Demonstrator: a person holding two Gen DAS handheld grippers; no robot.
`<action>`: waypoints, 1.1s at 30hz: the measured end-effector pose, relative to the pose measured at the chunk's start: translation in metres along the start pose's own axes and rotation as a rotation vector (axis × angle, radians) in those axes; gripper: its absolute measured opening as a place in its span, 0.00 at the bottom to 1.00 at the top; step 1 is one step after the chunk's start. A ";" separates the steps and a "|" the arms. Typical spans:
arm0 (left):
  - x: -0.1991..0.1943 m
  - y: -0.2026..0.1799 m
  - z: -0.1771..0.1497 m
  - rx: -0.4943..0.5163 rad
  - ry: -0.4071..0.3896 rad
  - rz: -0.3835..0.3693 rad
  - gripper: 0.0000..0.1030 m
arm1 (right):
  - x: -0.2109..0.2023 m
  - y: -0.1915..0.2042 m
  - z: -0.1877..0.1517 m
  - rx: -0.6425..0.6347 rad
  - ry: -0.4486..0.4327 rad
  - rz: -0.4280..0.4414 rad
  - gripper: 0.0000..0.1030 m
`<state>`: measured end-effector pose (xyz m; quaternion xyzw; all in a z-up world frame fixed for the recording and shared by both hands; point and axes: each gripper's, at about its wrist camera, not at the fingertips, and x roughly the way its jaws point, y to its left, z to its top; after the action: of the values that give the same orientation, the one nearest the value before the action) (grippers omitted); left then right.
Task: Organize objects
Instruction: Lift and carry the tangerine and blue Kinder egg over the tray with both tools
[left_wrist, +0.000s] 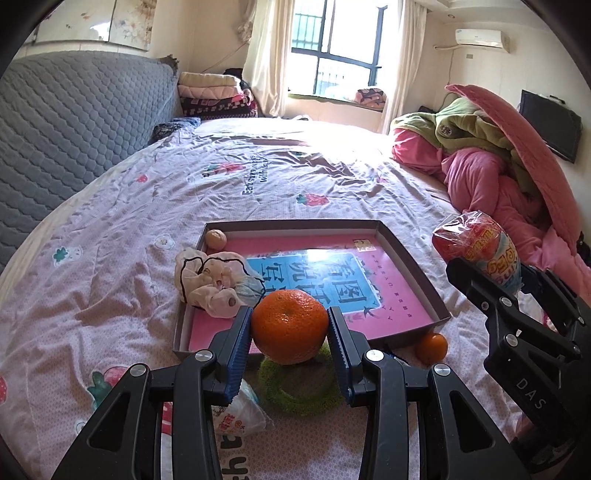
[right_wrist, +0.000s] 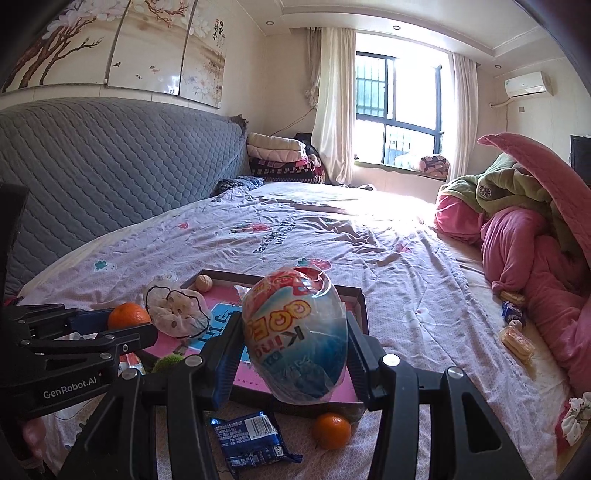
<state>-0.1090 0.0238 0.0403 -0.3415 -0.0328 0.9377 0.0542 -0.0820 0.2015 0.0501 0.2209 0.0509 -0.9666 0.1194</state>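
Observation:
My left gripper (left_wrist: 290, 325) is shut on an orange tangerine (left_wrist: 290, 326) and holds it above the near edge of a shallow box (left_wrist: 406, 254) with a pink and blue bottom. In the box lie a walnut (left_wrist: 215, 239) and a white scrunchie (left_wrist: 210, 280). My right gripper (right_wrist: 295, 343) is shut on a wrapped egg-shaped toy (right_wrist: 295, 332) and holds it above the box's near right part (right_wrist: 360, 295). It also shows in the left wrist view (left_wrist: 480, 254). A second tangerine (right_wrist: 331, 430) lies on the sheet in front of the box.
A green fuzzy ring (left_wrist: 299, 387) and a small white packet (left_wrist: 240, 417) lie on the sheet below the left gripper. A blue snack packet (right_wrist: 251, 439) lies near the second tangerine. Wrapped biscuits (right_wrist: 515, 341) lie at right by the pink quilt (right_wrist: 535, 251). A grey headboard (right_wrist: 110, 166) stands left.

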 end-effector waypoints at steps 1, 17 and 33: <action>0.000 -0.002 0.002 0.002 -0.002 0.001 0.40 | 0.001 -0.001 0.001 0.000 -0.001 -0.001 0.50; 0.015 -0.011 0.023 -0.006 -0.005 -0.007 0.40 | 0.012 -0.007 0.010 -0.016 0.001 -0.017 0.50; 0.035 -0.018 0.039 0.001 -0.016 -0.015 0.40 | 0.029 -0.018 0.018 0.001 0.014 -0.014 0.50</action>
<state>-0.1591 0.0448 0.0497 -0.3338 -0.0354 0.9400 0.0611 -0.1194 0.2102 0.0538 0.2275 0.0528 -0.9659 0.1121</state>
